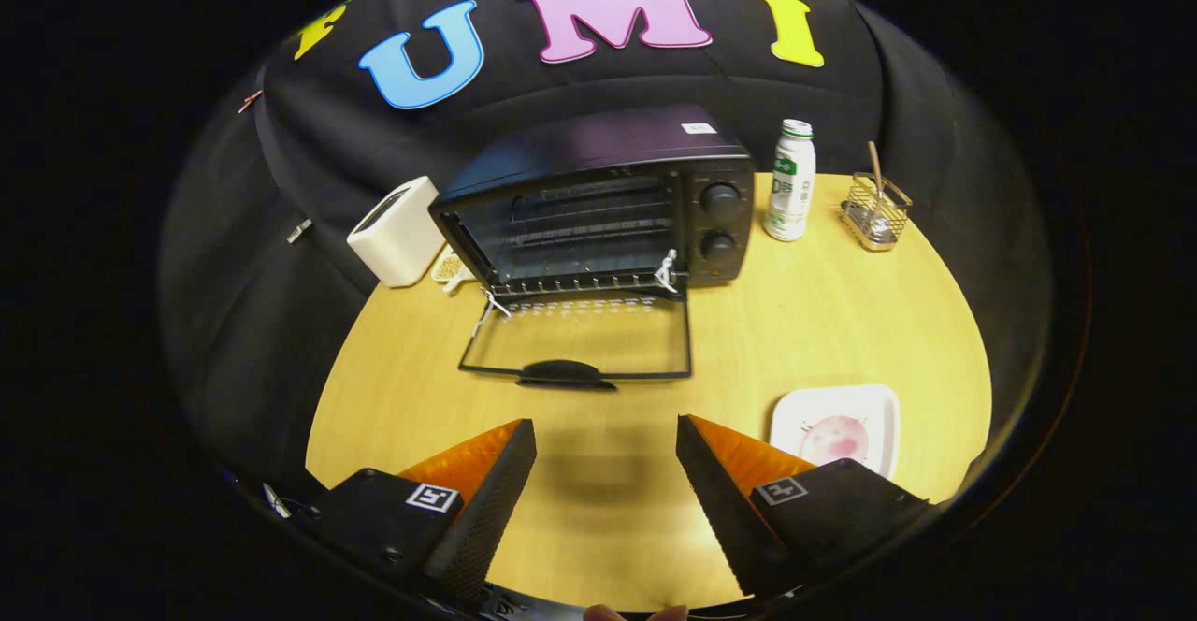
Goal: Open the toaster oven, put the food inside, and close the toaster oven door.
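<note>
The gripper [606, 434] hangs over the near edge of the table [804, 322], its fingers spread wide with nothing between them but bare wood; it grips nothing. Straight ahead, toward the far edge, stands the oven [608, 200], its door [575, 345] dropped flat onto the table, handle nearest the fingers; the racks inside show through the opening. Two knobs [719, 221] sit one above the other on its right face. The food [835, 439], a pinkish round piece, lies on a white plate [879, 411] near the right near edge, just beside the right finger and partly behind it; it is well apart from the oven. Left of the oven, at the far left edge, a white toaster [397, 231]; right of the oven a white bottle [791, 181] stands upright; farther right a wire basket [875, 211] holds a utensil.
</note>
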A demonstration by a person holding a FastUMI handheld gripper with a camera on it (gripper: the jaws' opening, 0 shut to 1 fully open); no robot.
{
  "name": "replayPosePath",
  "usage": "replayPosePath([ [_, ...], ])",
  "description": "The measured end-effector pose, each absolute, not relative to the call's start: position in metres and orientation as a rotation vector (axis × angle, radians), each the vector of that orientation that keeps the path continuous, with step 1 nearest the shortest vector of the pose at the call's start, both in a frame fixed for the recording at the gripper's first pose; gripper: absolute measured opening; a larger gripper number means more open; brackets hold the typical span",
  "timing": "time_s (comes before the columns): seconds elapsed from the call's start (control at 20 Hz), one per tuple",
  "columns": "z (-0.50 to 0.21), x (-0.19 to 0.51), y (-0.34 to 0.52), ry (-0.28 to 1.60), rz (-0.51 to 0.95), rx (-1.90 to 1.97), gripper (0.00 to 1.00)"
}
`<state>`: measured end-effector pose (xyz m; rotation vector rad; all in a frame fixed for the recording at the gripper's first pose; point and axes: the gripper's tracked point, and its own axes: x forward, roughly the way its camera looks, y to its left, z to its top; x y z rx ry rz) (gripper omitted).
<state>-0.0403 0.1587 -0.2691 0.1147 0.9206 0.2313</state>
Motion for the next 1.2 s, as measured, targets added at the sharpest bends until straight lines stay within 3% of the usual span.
replayPosePath([
  [0.4, -0.301, -0.053, -0.004, 1.224, 0.143, 0.139, 0.99],
  [0.85, -0.372, -0.042, -0.092, 1.414, 0.127, 0.101, 0.99],
  [1.1, -0.410, -0.049, -0.103, 1.496, 0.103, 0.124, 0.83],
  [1.2, -0.414, -0.051, -0.107, 1.522, 0.054, 0.166, 0.45],
])
